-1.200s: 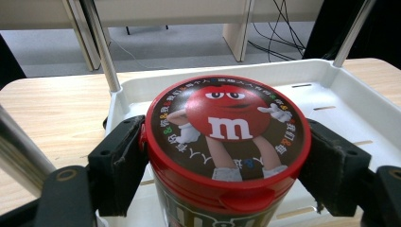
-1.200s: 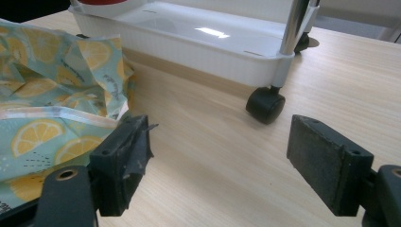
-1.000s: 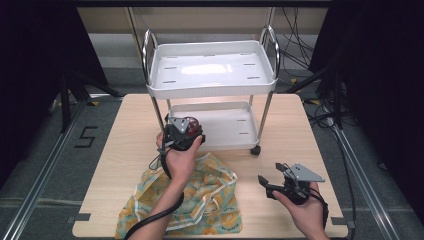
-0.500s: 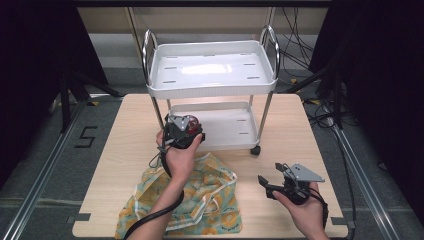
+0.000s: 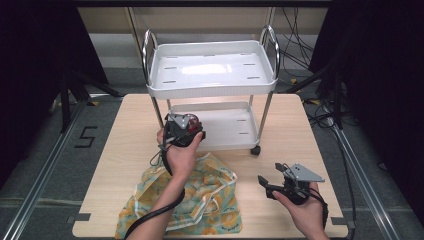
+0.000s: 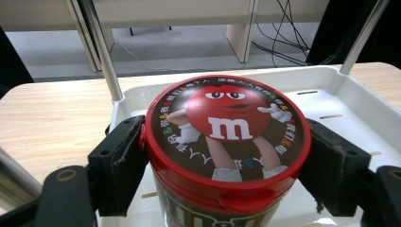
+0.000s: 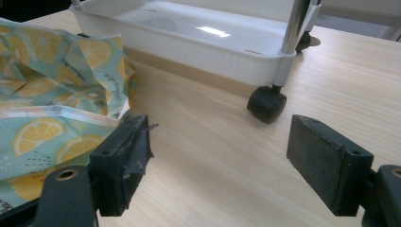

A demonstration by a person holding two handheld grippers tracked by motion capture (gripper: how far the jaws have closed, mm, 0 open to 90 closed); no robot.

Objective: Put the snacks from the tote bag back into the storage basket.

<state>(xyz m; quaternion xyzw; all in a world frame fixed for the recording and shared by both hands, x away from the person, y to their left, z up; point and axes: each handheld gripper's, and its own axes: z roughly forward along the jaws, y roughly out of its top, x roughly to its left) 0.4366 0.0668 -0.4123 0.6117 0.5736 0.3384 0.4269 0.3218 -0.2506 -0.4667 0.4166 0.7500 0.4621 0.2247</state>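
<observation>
A red-lidded M&M's candy tub (image 6: 227, 137) with a cartoon figure on its lid is clamped between the jaws of my left gripper (image 6: 222, 165), which is shut on it. In the high view the left gripper (image 5: 184, 129) holds the candy tub (image 5: 190, 121) at the near-left corner of the cart's lower tray (image 5: 235, 130). My right gripper (image 5: 272, 184) hovers low over the table at the front right, open, nothing between its pads (image 7: 124, 161). In the right gripper view, a lemon-print cloth bag (image 7: 47, 94) lies beside its left jaw.
A white two-shelf wheeled cart (image 5: 212, 70) stands at the back middle of the wooden table (image 5: 130, 130); its caster (image 7: 266, 104) is ahead of the right gripper. The lemon-print bag (image 5: 200, 200) lies flat at the table's front.
</observation>
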